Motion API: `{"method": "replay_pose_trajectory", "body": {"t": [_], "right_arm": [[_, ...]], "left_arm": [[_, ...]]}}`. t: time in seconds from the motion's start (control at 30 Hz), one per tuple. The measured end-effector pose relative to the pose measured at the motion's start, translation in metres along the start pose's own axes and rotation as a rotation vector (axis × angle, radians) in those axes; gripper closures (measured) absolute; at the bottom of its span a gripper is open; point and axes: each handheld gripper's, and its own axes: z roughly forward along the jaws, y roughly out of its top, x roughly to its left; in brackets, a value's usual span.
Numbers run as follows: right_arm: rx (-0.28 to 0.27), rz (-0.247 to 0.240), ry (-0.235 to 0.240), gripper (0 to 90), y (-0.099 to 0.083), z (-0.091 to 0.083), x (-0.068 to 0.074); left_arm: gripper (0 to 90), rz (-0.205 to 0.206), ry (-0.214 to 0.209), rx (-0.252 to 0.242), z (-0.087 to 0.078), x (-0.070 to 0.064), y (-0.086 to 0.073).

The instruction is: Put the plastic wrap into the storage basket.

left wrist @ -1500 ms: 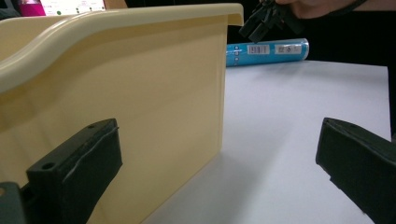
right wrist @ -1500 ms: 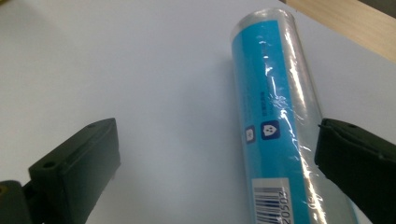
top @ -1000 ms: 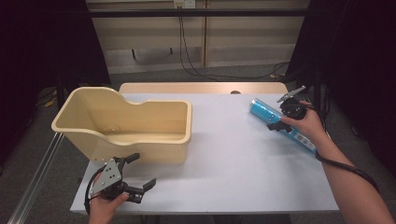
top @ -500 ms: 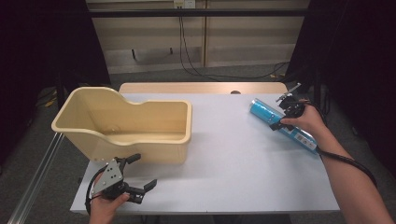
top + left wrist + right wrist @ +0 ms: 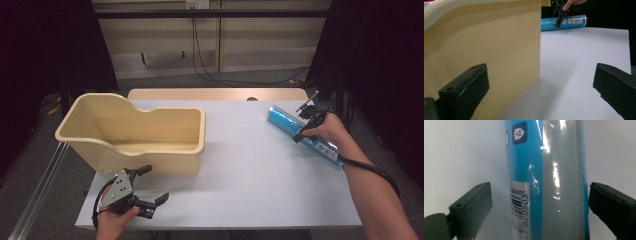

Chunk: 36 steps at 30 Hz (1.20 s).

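White table (image 5: 250, 170), grey floor (image 5: 240, 77), dark curtains (image 5: 45, 45) either side.

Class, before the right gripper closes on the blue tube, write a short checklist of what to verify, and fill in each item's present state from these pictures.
1. Right gripper jaws open: ok.
2. Blue tube lies between the jaws, one on each side: ok.
3. Jaws touching the tube: not ok, gaps show on both sides.
4. Tube lying flat on the white table: ok.
5. Way to the beige bin free of other things on the table: ok.
6. Left gripper open and out of the way, at the near edge beside the bin: ok.
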Motion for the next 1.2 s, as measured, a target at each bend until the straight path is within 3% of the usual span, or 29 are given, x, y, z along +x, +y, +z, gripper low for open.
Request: {"method": "replay_pose_trajectory", "body": {"t": [0.07, 0.43, 0.5, 0.53, 0.87, 1.07, 1.2], "right_arm": [[0.012, -0.015, 0.022, 11.1, 0.0002, 0.0018, 0.0005], [0.061, -0.057, -0.053, 21.6, 0.0036, 0.0074, 0.0027], [0.046, -0.044, -0.076, 30.3, 0.0021, 0.0077, -0.0006], [0.042, -0.023, -0.067, 30.3, 0.0014, 0.0072, -0.0020], [0.058, -0.036, -0.057, 30.6, 0.0031, 0.0103, -0.0034], [0.117, -0.080, -0.084, 32.0, 0.0094, 0.0097, 0.0018], [0.134, -0.084, -0.060, 32.1, 0.0089, 0.0081, 0.0039]], "left_arm": [[0.2, 0.001, 0.002, 0.005, 0.0000, 0.0005, -0.0002], [0.3, 0.002, -0.006, 0.011, 0.0016, -0.0006, -0.0005], [0.4, -0.002, -0.006, 0.008, 0.0017, -0.0004, -0.0011], [0.4, 0.000, -0.006, 0.009, 0.0016, 0.0000, -0.0014], [0.5, -0.001, -0.008, 0.010, 0.0015, -0.0010, -0.0011], [0.7, 0.007, -0.002, 0.016, 0.0005, -0.0017, -0.0003], [0.7, 0.007, 0.008, 0.007, -0.0021, -0.0018, 0.0012]]}}
